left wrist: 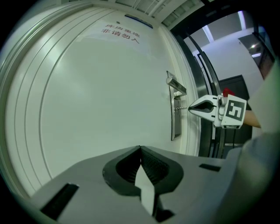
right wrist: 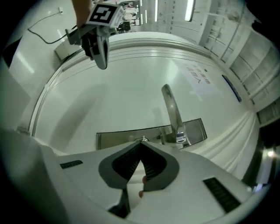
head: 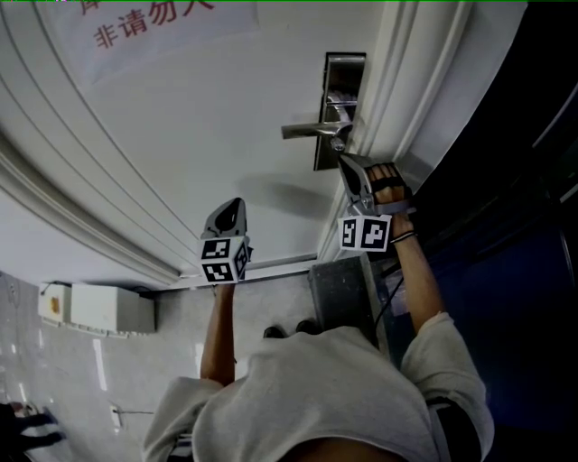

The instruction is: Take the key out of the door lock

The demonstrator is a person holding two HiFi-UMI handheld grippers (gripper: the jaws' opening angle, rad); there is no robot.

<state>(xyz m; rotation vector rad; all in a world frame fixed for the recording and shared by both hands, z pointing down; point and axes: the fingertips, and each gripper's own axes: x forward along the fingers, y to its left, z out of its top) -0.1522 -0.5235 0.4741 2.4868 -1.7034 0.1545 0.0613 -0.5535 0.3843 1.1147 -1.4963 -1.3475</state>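
Observation:
A steel lock plate (head: 341,90) with a lever handle (head: 312,131) sits near the white door's (head: 199,135) right edge. My right gripper (head: 344,159) points at the plate just below the lever, shut on the small key (right wrist: 142,139), which sticks out of the keyhole. In the left gripper view the key (left wrist: 183,108) is a thin bar between the plate (left wrist: 176,118) and the right gripper's tip (left wrist: 190,108). My left gripper (head: 236,205) hangs in front of the bare door panel, left of the lock, shut with nothing in it (left wrist: 140,148).
A paper sign with red print (head: 153,27) is stuck high on the door. The moulded door frame (head: 397,90) and a dark glass partition (head: 524,180) lie right of the lock. On the floor are a white box (head: 99,307) and a grey case (head: 343,293).

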